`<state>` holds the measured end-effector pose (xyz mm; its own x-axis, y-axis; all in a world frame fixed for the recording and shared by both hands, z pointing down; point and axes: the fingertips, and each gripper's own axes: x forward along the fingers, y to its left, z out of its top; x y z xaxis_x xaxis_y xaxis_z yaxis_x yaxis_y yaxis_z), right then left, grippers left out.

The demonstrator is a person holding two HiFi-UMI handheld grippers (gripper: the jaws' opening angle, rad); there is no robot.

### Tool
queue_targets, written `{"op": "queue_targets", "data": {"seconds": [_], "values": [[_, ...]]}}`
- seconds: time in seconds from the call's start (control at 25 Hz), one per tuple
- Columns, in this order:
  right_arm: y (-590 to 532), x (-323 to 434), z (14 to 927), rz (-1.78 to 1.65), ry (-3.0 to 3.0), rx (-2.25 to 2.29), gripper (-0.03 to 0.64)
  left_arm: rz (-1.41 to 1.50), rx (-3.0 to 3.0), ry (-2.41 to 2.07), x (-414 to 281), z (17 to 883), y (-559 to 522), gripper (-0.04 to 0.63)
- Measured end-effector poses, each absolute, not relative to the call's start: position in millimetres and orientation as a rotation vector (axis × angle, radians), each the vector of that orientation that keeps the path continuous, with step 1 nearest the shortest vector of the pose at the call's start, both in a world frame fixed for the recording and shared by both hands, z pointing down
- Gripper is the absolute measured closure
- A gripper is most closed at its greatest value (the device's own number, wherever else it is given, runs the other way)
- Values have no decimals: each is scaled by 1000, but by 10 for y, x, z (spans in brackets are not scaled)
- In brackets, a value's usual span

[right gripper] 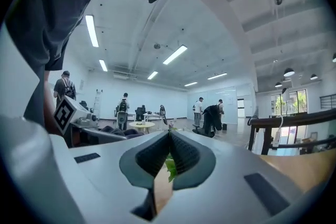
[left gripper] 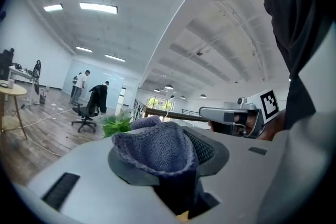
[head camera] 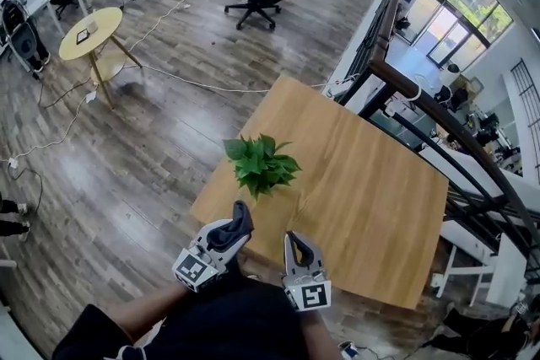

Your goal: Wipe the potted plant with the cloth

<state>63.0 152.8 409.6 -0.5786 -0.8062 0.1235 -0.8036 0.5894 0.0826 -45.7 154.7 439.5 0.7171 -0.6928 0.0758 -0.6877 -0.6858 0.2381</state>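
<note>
On the wooden tabletop (head camera: 363,206), close to the edge nearest the person, stands the potted plant (head camera: 261,166). Its leaves spread so wide that the pot beneath them cannot be seen from the head view. Both tools hang short of it, over the near edge and apart from the foliage, so no wiping contact has been made. The left gripper (head camera: 229,239) has its jaws clamped on the dark blue-grey cloth (head camera: 234,228). A bunched fold bulges out past the tips, which puts soft fabric, not hard plastic, first in line to meet the leaves. The right gripper (head camera: 297,247) sits just beside it with its jaws pressed together and nothing between them. The green seen low in the slit from the right gripper view is the plant beyond, not something held. Both point roughly level toward the plant, which suggests an approach from the side. That would suit stroking individual leaves without pressing down on the crown. The empty right tool looks free to steady a stem or the pot if the light foliage bends away under the cloth. Office chairs, a round yellow table (head camera: 91,31) and people are well away across the room.
</note>
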Motion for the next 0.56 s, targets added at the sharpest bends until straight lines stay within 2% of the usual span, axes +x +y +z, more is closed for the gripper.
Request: {"op": "queue_targets", "data": {"seconds": [0.16, 0.56], "values": [[1741, 778, 3891, 130, -2800, 1485, 598, -23, 2670, -1105, -247, 4357, 1907, 422], [2192, 1176, 3836, 113, -2833, 1519, 598, -23, 2741, -1073, 332, 4274, 2319, 422]]}}
